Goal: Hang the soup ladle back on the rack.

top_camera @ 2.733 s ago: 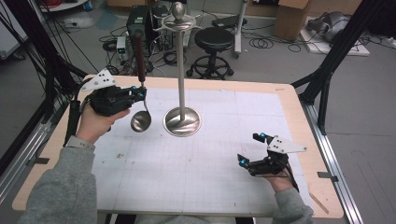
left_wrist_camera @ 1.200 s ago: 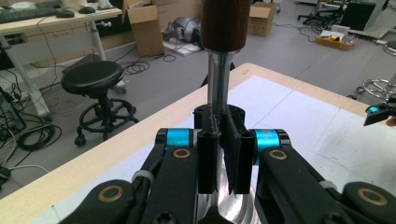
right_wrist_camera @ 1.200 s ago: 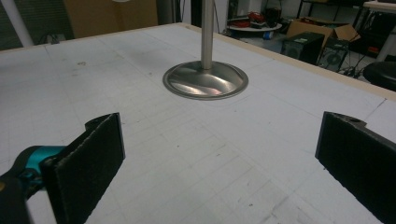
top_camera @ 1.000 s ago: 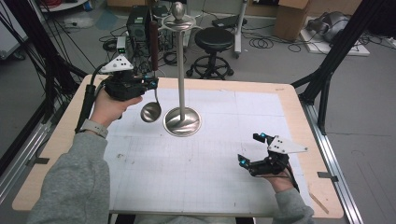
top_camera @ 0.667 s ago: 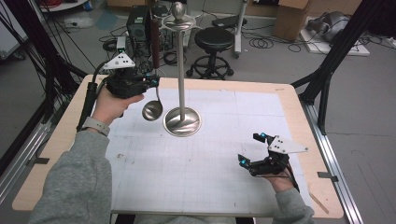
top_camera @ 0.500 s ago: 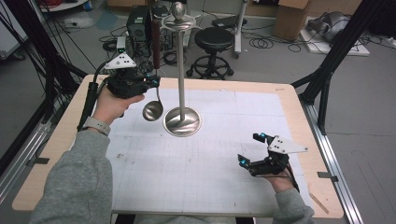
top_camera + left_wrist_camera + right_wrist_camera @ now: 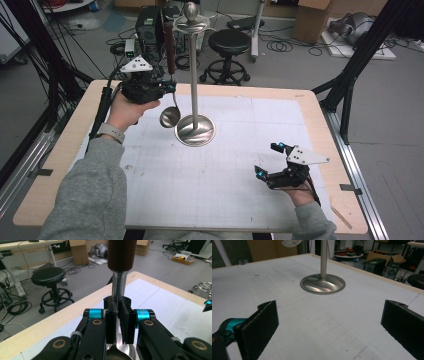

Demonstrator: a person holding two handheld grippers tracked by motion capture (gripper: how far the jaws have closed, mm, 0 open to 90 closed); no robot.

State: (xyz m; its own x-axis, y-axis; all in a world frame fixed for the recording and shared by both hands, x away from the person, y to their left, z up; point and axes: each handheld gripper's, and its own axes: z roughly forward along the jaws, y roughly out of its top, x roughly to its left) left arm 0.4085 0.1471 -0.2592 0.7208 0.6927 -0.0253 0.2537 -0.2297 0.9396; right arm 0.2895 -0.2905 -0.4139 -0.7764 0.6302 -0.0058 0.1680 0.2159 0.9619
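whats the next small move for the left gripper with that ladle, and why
Probably lift the ladle a little higher and ease it toward the top of the stand. The left gripper is shut on its metal stem, the bowl hangs beside the pole above the table, and the wooden handle's end is near the stand's top ring.

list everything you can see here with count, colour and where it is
ladle: 1, steel with a dark brown wooden handle, hanging upright in the left gripper beside the stand's pole
stand: 1, silver, round base on the mat, tall pole with a knob on top
mat: 1, white with a faint grid, covering the table top
table: 1, light wood edge
stool: 1, black, on the floor beyond the table
cardboard boxes: at least 2, brown, on the floor at the back
left gripper: 1, black, shut on the ladle's shaft
right gripper: 1, black, jaws open, low over the mat's right side
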